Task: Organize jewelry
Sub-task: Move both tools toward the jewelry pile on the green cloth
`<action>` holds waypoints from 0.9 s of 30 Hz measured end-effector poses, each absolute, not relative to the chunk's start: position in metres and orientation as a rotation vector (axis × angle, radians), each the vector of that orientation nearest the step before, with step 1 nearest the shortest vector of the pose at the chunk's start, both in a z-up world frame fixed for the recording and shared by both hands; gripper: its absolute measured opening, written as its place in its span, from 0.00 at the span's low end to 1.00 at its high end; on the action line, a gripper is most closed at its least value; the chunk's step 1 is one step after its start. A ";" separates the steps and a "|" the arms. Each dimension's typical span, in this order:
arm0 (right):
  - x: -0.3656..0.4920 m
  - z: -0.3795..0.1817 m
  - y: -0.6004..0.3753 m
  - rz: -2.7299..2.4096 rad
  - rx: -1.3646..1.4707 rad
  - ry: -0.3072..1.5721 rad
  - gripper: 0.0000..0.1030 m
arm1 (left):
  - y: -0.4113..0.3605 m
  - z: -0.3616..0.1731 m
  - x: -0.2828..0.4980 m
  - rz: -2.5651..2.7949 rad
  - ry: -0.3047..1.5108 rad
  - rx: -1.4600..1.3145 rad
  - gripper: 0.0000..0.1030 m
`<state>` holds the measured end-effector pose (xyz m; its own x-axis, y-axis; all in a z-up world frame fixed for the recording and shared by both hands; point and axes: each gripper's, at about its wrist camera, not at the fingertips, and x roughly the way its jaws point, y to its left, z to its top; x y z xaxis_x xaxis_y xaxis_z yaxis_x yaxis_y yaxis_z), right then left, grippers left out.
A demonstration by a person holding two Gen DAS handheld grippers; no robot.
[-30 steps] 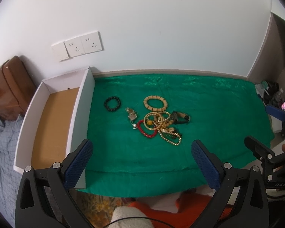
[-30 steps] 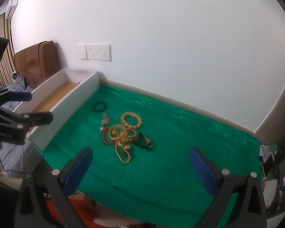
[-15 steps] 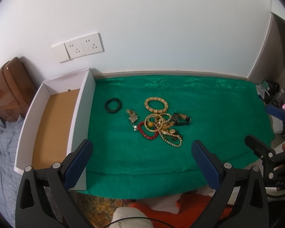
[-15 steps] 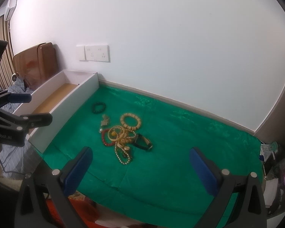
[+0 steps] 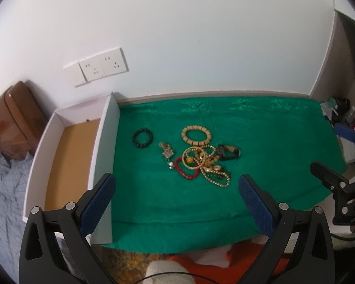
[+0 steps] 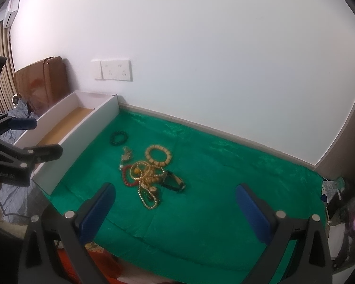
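While both grippers, left gripper point(image 5: 176, 188) and right gripper point(image 6: 175, 197), gape empty, jewelry point(image 5: 201, 159) seemingly tangles mid-cloth point(image 5: 272, 142); margins bare.

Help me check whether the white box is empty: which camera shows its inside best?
The left wrist view: it looks down into the white box, showing nearly the whole brown floor, bare. The right wrist view sees the box from a low angle, so its near wall hides most of the floor.
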<state>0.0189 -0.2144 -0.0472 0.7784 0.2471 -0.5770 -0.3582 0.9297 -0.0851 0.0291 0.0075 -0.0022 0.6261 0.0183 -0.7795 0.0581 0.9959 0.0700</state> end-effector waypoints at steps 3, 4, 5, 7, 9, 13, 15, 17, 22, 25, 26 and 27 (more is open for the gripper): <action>0.022 -0.048 -0.219 0.342 -0.178 0.603 1.00 | 0.010 0.002 0.031 -0.010 0.869 0.109 1.00; 0.023 -0.048 -0.220 0.351 -0.170 0.604 1.00 | 0.013 0.003 0.033 -0.005 0.861 0.104 1.00; 0.023 -0.048 -0.221 0.363 -0.160 0.605 1.00 | 0.016 0.004 0.034 -0.001 0.857 0.095 1.00; 0.025 -0.047 -0.223 0.383 -0.139 0.606 1.00 | 0.024 0.005 0.037 0.003 0.849 0.070 1.00; 0.027 -0.048 -0.225 0.394 -0.123 0.607 1.00 | 0.029 0.004 0.040 0.022 0.837 0.069 1.00; 0.031 -0.050 -0.226 0.421 -0.089 0.629 1.00 | 0.035 0.001 0.040 0.054 0.800 0.093 1.00; 0.033 -0.051 -0.226 0.428 -0.072 0.632 1.00 | 0.037 -0.001 0.041 0.034 0.807 0.074 1.00; 0.033 -0.049 -0.229 0.444 -0.040 0.617 1.00 | 0.039 -0.003 0.044 0.000 0.817 0.037 1.00; 0.043 -0.048 -0.237 0.385 -0.046 0.625 1.00 | 0.031 -0.014 0.049 -0.062 0.850 0.039 1.00; 0.047 -0.055 -0.238 0.316 -0.125 0.625 1.00 | 0.020 -0.026 0.054 -0.081 0.910 0.098 1.00; 0.048 -0.058 -0.240 0.298 -0.142 0.622 1.00 | 0.019 -0.029 0.056 -0.079 0.924 0.106 1.00; 0.049 -0.061 -0.242 0.281 -0.148 0.623 1.00 | 0.019 -0.032 0.057 -0.073 0.932 0.105 1.00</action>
